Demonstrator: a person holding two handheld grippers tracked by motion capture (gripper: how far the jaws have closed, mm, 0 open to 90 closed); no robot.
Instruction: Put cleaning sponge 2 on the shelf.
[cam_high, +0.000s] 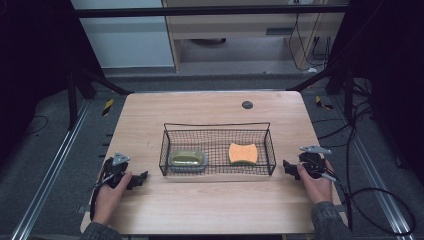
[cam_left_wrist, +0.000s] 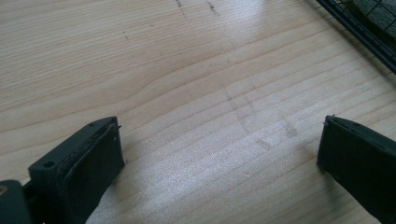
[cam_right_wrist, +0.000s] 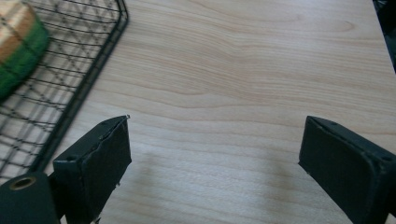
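A black wire basket (cam_high: 218, 148) sits in the middle of a light wooden table (cam_high: 200, 205). Inside it, an orange sponge (cam_high: 242, 153) with a green scouring layer lies toward the right end, and a greenish sponge in a clear wrapper or tray (cam_high: 188, 159) lies toward the left end; the two are apart from each other.

The left gripper (cam_high: 141, 178) rests on the table just left of the basket's near-left corner, held by the person's left hand (cam_high: 111, 192). In the left gripper view its jaws stand wide apart with only bare wood between them, and the basket's rim (cam_left_wrist: 359, 35) crosses the upper right corner.

The right gripper (cam_high: 289, 168) rests on the table just right of the basket's near-right corner, held by the right hand (cam_high: 316, 185). In the right gripper view its jaws are likewise spread, gripping nothing, above bare wood; the basket's corner (cam_right_wrist: 70, 93) and the orange sponge's green edge (cam_right_wrist: 18, 51) appear at the upper left.

A small dark round disc (cam_high: 247, 104) sits in the table's far side, well apart from the basket.
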